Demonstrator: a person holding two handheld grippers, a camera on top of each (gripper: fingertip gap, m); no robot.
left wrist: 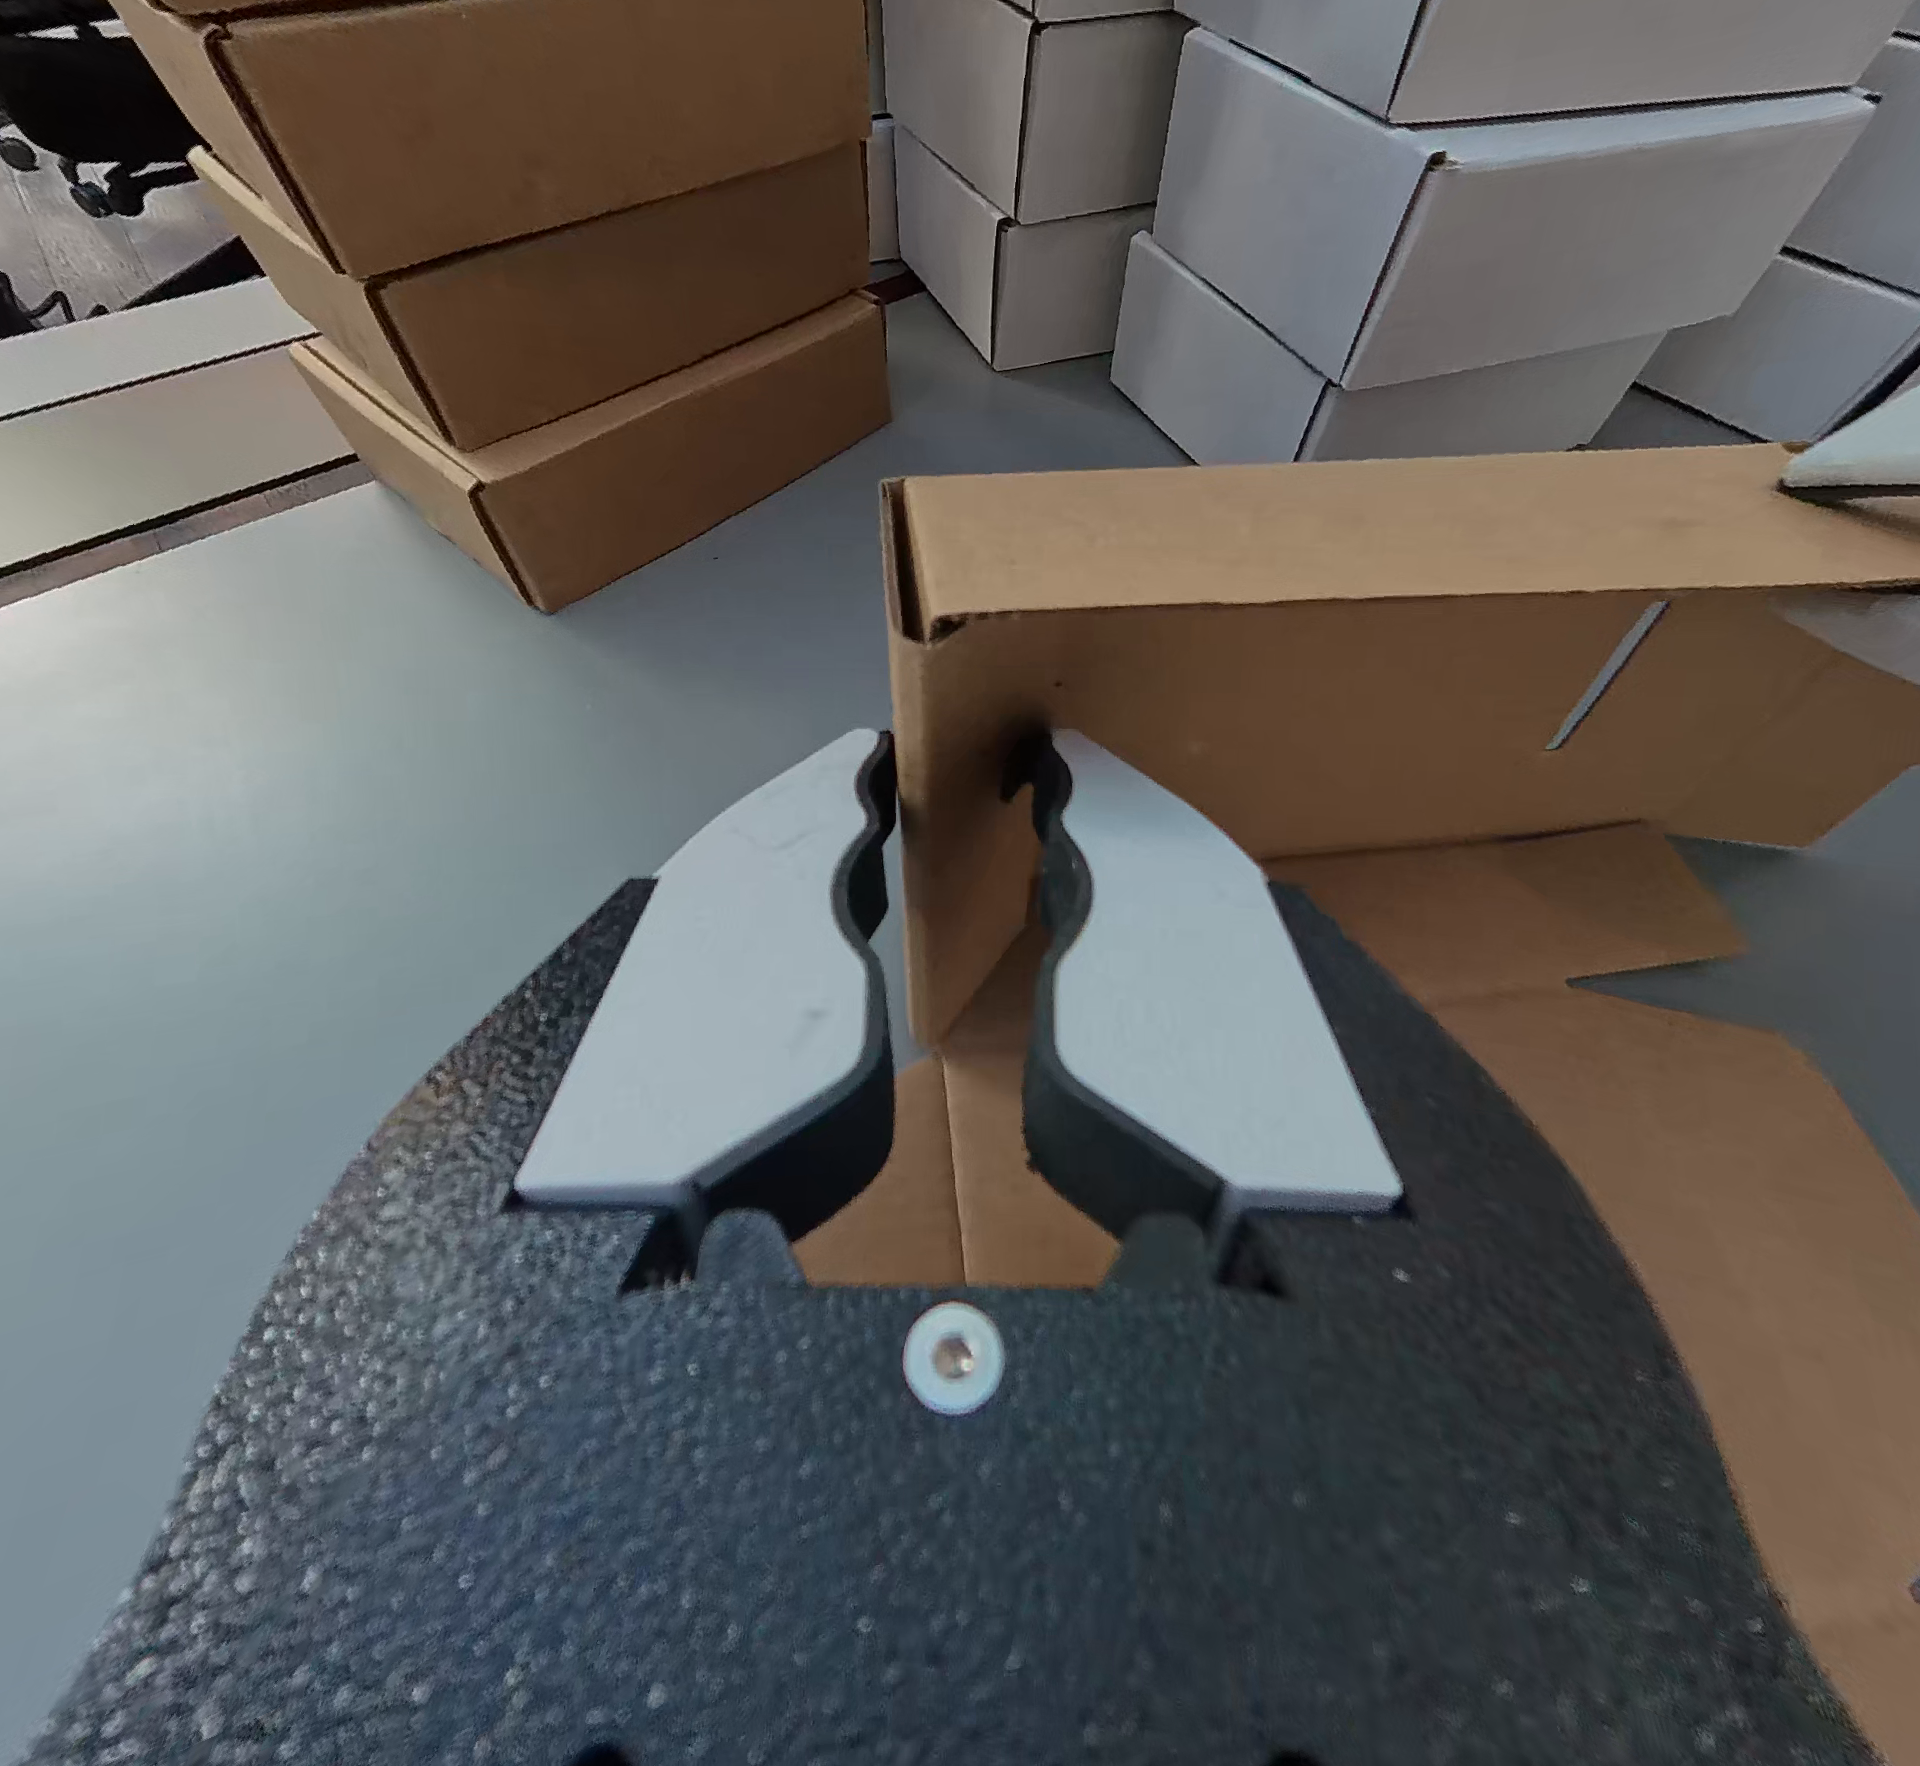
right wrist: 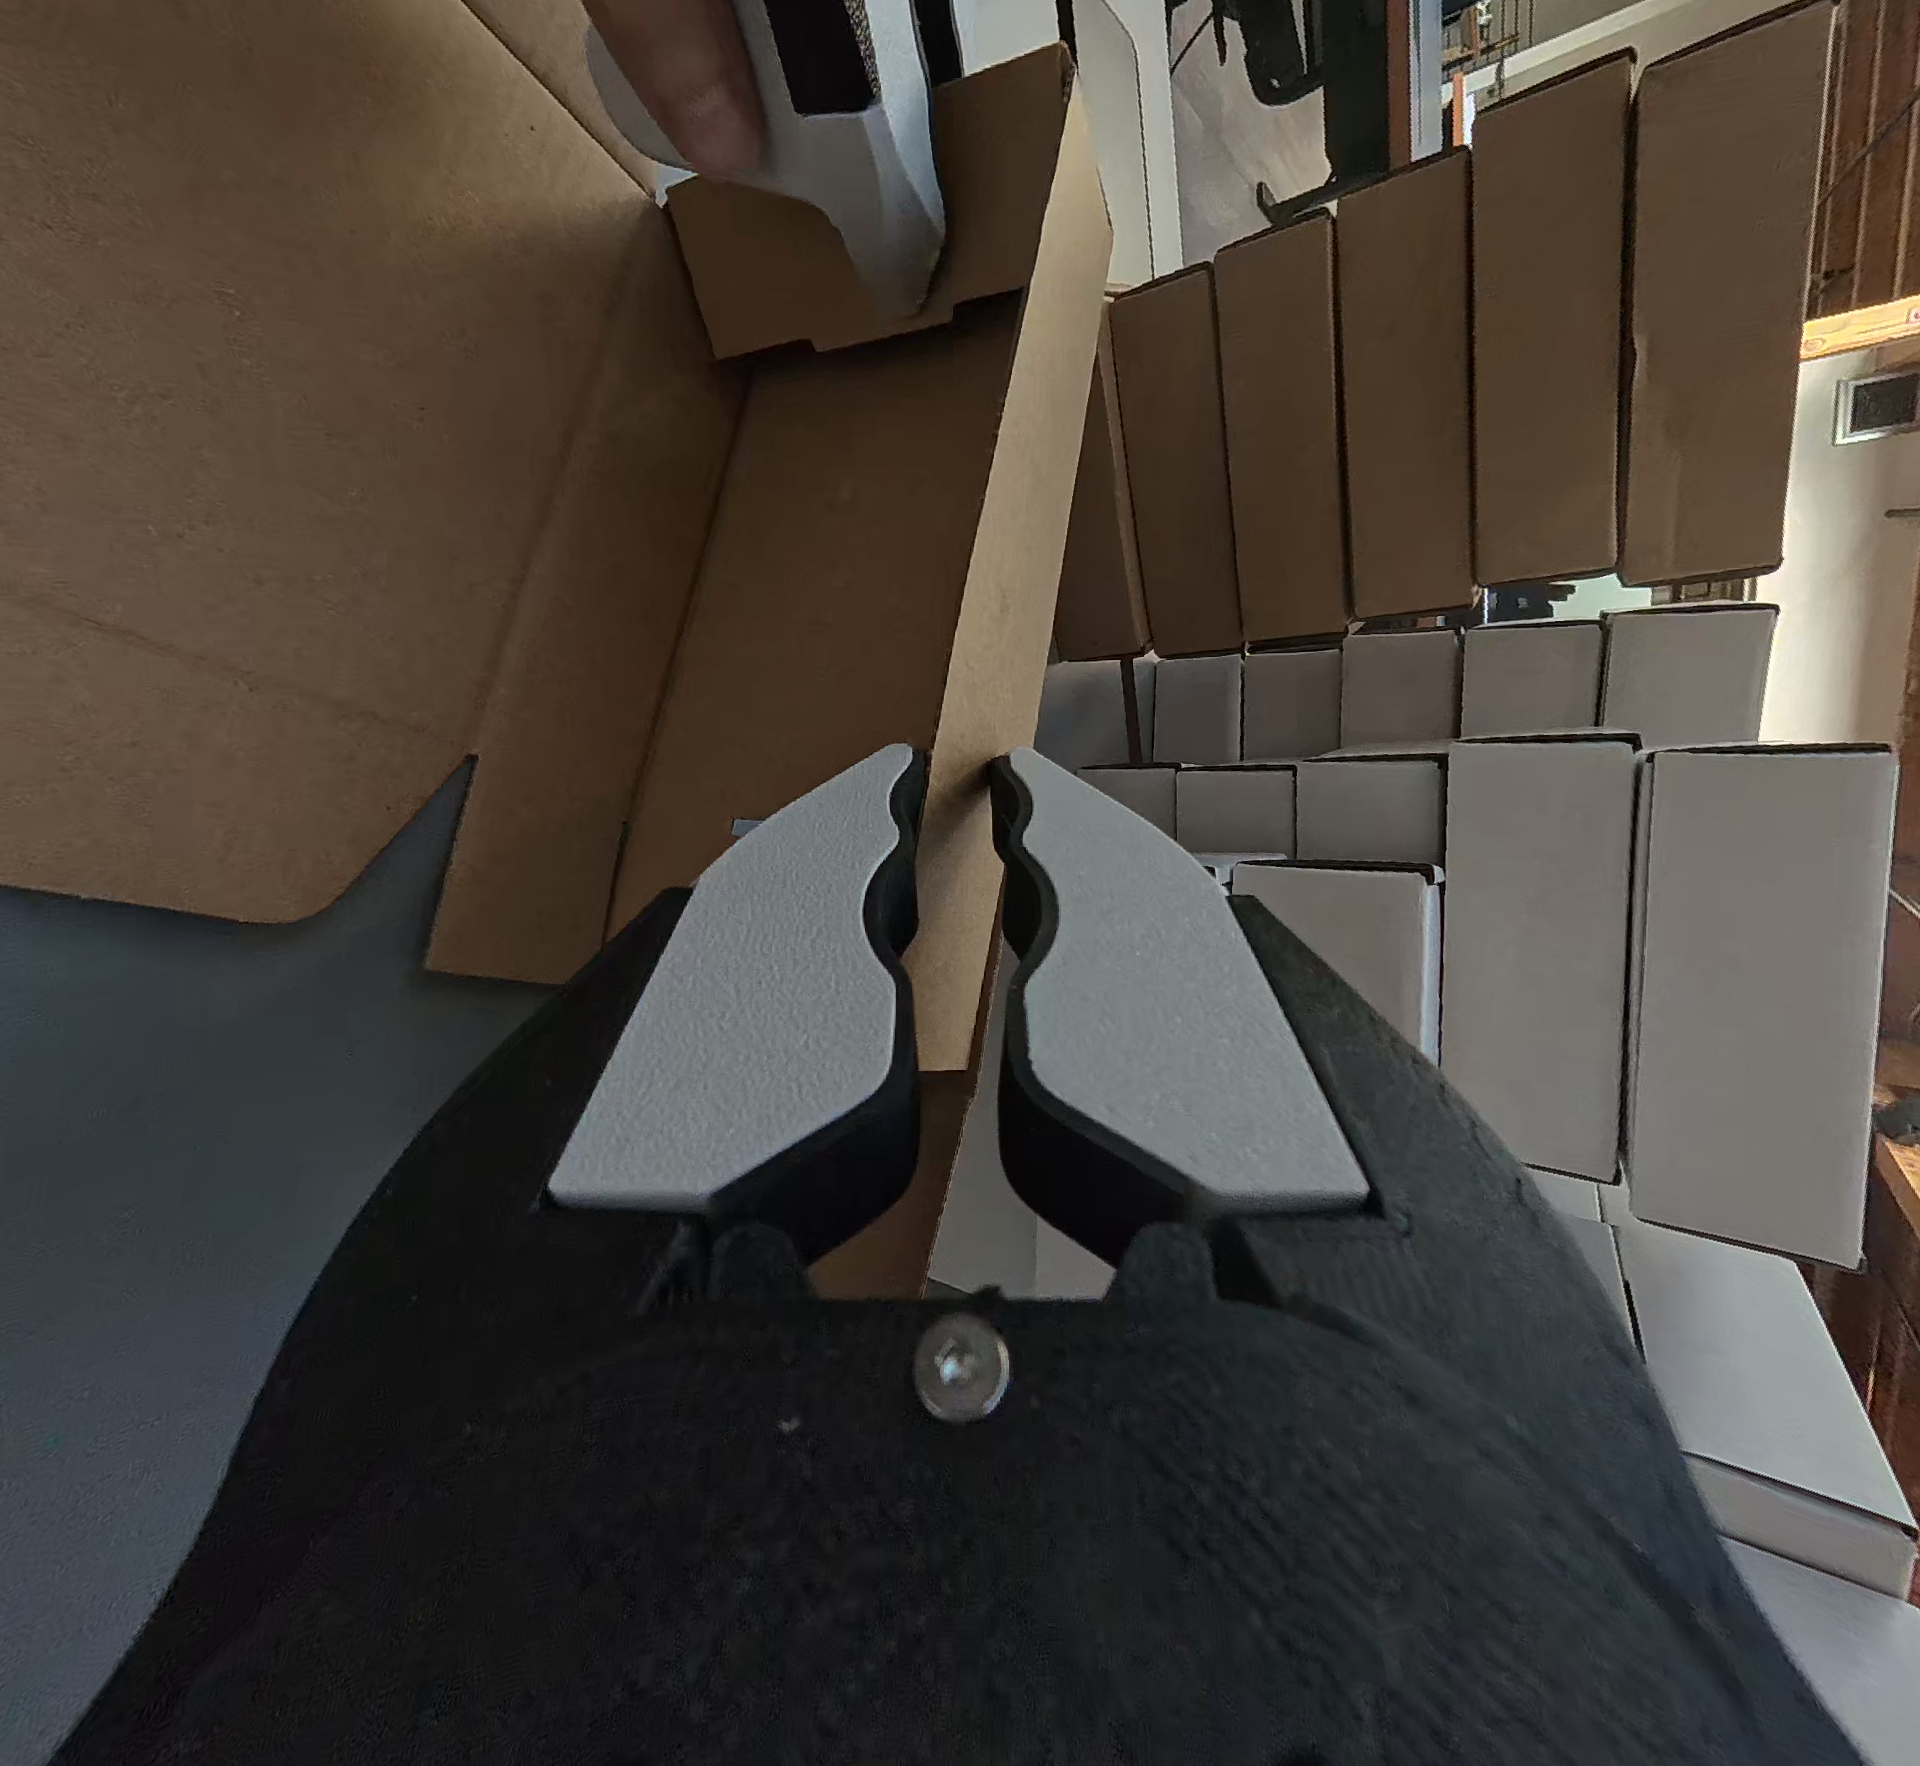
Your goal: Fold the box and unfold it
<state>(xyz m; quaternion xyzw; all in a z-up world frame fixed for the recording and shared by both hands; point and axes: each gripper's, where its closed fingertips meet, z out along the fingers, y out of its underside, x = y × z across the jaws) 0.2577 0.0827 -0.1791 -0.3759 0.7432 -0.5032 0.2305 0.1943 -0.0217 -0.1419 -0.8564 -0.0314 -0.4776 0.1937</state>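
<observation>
A brown cardboard box (left wrist: 1351, 677) lies partly folded on the grey table (left wrist: 312, 781), its long side wall raised and its base panel flat. My left gripper (left wrist: 966, 760) is shut on the wall's folded end corner. My right gripper (right wrist: 956, 771) is shut on the top edge of the same long wall (right wrist: 831, 573), at its other end. The right gripper's fingertip shows in the left wrist view (left wrist: 1849, 469) on the wall's far end. The left gripper shows in the right wrist view (right wrist: 883, 158), held by a person's hand (right wrist: 696, 54). That view is rolled sideways.
A stack of folded brown boxes (left wrist: 582, 262) stands at the back left and stacks of white boxes (left wrist: 1455, 210) at the back right, close behind the wall. Both show in the right wrist view: brown boxes (right wrist: 1455, 366), white boxes (right wrist: 1558, 937). The table's edge (left wrist: 156, 521) is at the left.
</observation>
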